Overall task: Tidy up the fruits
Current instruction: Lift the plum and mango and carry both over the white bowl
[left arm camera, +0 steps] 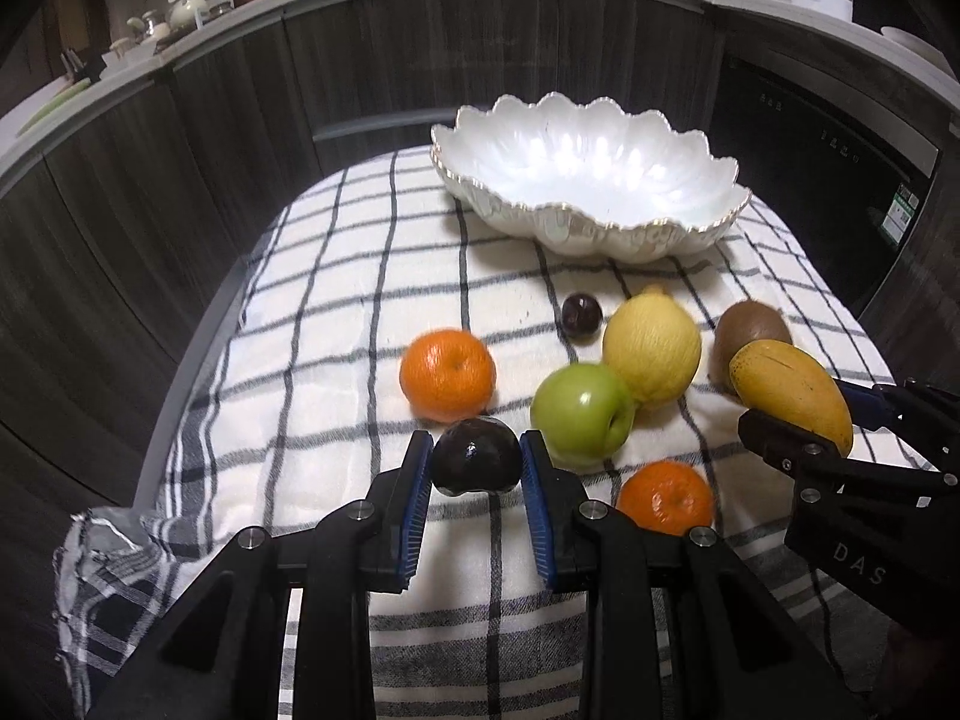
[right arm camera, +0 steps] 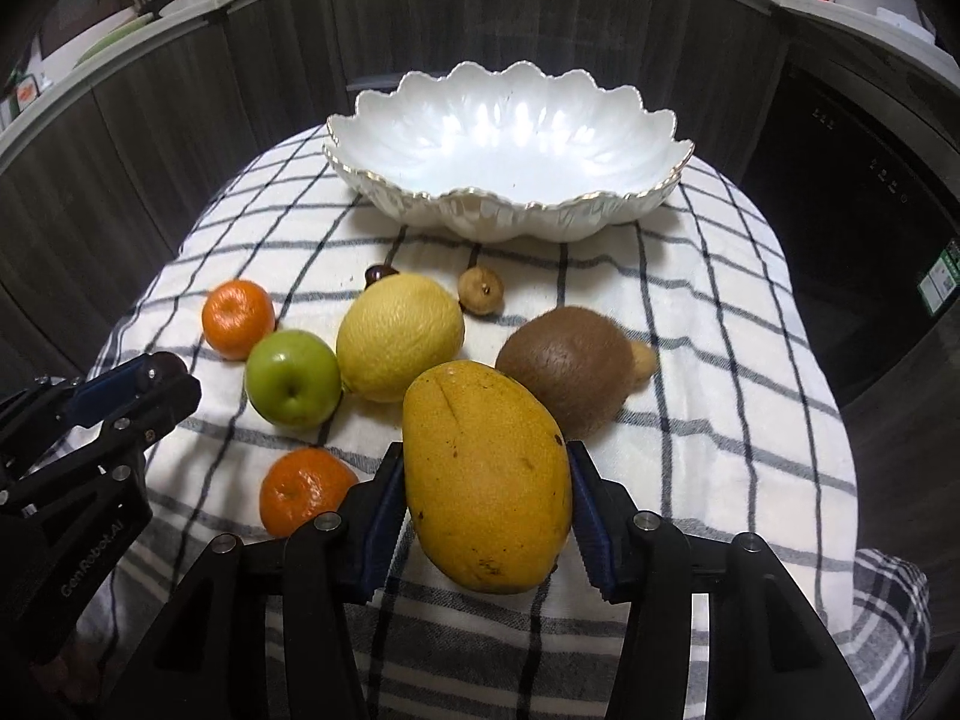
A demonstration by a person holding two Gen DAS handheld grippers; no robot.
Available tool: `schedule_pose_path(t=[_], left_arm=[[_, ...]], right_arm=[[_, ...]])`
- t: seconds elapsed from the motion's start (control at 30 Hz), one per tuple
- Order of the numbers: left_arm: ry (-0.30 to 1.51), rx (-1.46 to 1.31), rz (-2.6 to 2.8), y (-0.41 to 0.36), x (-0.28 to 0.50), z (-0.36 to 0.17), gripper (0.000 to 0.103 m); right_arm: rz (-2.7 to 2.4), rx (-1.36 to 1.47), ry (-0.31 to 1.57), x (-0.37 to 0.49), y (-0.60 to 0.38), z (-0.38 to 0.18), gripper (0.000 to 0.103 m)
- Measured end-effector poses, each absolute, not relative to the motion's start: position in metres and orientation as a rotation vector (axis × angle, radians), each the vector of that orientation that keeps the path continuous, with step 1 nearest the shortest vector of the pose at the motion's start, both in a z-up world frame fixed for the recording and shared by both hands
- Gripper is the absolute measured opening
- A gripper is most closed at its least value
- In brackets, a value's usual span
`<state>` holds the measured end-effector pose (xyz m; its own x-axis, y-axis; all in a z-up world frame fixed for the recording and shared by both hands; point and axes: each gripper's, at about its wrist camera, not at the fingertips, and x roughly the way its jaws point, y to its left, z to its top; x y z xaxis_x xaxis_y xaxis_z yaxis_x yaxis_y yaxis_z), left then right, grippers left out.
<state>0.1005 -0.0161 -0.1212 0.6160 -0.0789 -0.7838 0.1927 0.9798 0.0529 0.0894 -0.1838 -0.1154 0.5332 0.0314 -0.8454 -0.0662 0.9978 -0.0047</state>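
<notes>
The left gripper (left arm camera: 477, 462) is closed on a dark plum (left arm camera: 476, 457), its blue pads pressed against both sides of the fruit, which sits above the cloth (left arm camera: 336, 276) at the near left of the group. The right gripper (right arm camera: 485, 480) clamps a yellow mango (right arm camera: 486, 480) between its pads, the mango standing lengthwise along the fingers at the near right.

Just right of the plum lies a green apple (left arm camera: 582, 414), touching a lemon (left arm camera: 652, 348) behind it. An orange (left arm camera: 447, 373) rests just beyond the plum, to the left of the apple, and a second orange (left arm camera: 665, 495) lies nearer, right of the left gripper. A kiwi (right arm camera: 567, 369) sits just behind the mango, to the right of the lemon. A small dark fruit (left arm camera: 581, 315) lies beyond the lemon, and in the right wrist view a small tan fruit (right arm camera: 480, 291) lies near it, with another tan one (right arm camera: 642, 360) peeking out from behind the kiwi.

At the far side of the checked cloth stands a white scalloped bowl (left arm camera: 468, 180) with a gold rim, holding nothing. Dark cabinets (left arm camera: 180, 180) curve behind the table.
</notes>
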Motion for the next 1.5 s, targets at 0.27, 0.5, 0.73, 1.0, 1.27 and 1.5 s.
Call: schedule_pose_path(t=[0.27,0.5,0.73,1.0,1.27,1.5], left_arm=[[0.858,0.149,-0.169,-0.022,0.103,-0.102,0.029],[0.822,0.155,-0.195,-0.034,0.116,-0.082,0.029],[0.775,0.156,-0.214,-0.046,0.136,-0.063,0.029],[0.721,0.148,-0.227,-0.055,0.176,-0.047,0.029],[0.705,0.136,-0.247,-0.065,0.219,-0.044,0.029],[0.767,0.122,-0.272,-0.076,0.262,-0.064,0.029]], right_arm=[[0.047,-0.026,0.961,0.091,-0.188,-0.092,0.051],[0.037,-0.003,0.923,0.098,-0.196,-0.071,0.051],[0.028,-0.003,0.868,0.116,-0.205,-0.050,0.051],[0.022,-0.016,0.804,0.150,-0.210,-0.031,0.051],[0.021,-0.019,0.761,0.192,-0.216,-0.023,0.051],[0.018,-0.014,0.794,0.233,-0.223,-0.037,0.051]])
